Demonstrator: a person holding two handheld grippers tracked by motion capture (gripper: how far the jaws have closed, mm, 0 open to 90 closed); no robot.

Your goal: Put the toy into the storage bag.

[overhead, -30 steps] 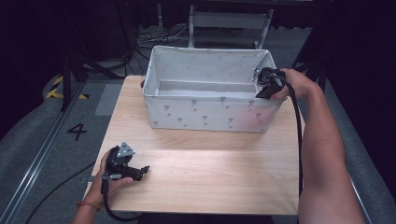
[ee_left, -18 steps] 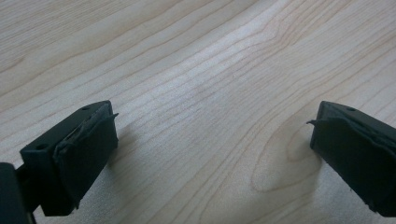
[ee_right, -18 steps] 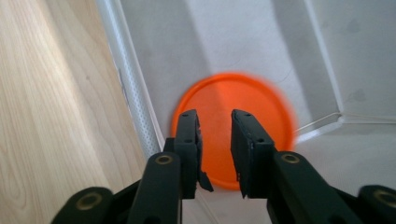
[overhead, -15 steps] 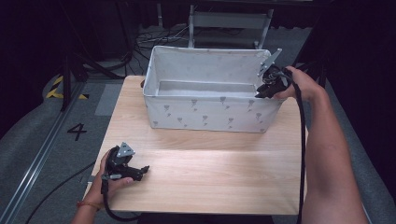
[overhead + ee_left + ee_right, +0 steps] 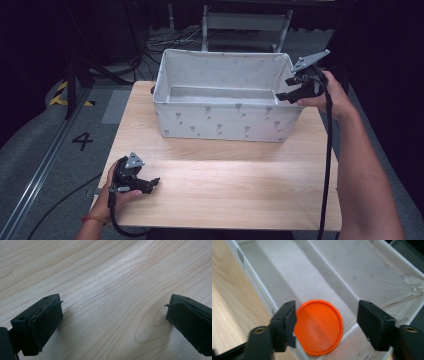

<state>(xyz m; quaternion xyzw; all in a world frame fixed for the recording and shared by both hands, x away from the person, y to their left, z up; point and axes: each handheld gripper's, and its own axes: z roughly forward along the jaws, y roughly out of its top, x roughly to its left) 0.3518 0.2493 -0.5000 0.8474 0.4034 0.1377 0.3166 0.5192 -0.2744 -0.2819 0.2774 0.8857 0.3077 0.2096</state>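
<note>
The right gripper is held above the right end of a white fabric bin, gripped by the right hand, with the forearm stretched forward along the table's right edge. Its grey three-cornered plate is tilted up and away from the bin, and its cable is seen trailing down along the arm. In the right gripper view, the jaws are seen spread wide with nothing between their pads; below them, an orange round lid lies flat on the floor of the bin, close to one end wall.

The left gripper is rested low on the wooden table near its front left corner, held by the left hand, which wears a thin band at the wrist. In the left gripper view, the jaws are spread far apart over bare wood grain, and nothing is held.

The bin is printed with small grey motifs along its front wall; no wording can be read on it. A dark "4" is marked on the grey floor left of the table, near yellow-and-black hazard striping.
</note>
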